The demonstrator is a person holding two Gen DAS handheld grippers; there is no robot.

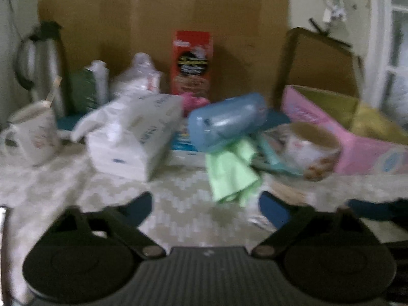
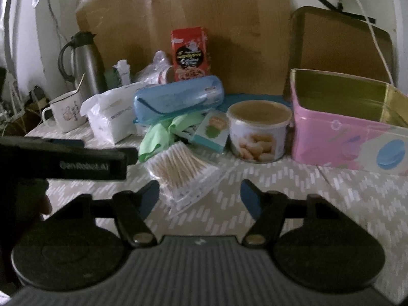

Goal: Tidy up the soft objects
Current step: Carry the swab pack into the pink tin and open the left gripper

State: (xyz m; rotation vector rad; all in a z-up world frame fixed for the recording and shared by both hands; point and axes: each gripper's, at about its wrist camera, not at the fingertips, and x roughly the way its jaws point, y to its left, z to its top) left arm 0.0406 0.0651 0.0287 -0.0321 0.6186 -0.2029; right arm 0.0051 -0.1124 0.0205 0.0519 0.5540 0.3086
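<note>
Left gripper [image 1: 205,204]: jaws apart, empty, low over the tablecloth [image 1: 178,199]. Tissue pack [image 1: 132,137] lies at centre left of the left wrist view. Green cloth [image 1: 233,172] hangs from under the blue case [image 1: 227,121], just ahead and right of these jaws, long axis running downward; this gripper appears nearer. Right gripper [image 2: 200,195]: jaws apart, empty, cotton swab pack [image 2: 178,168] directly ahead. Pink tin [image 2: 349,127] stands open at far right. Left view blurred; cloth's upper end hidden.

A lived-in home: thermos jug [image 2: 85,62], mug [image 2: 66,111] (spoon inside), patterned tablecloth [image 2: 318,199].
</note>
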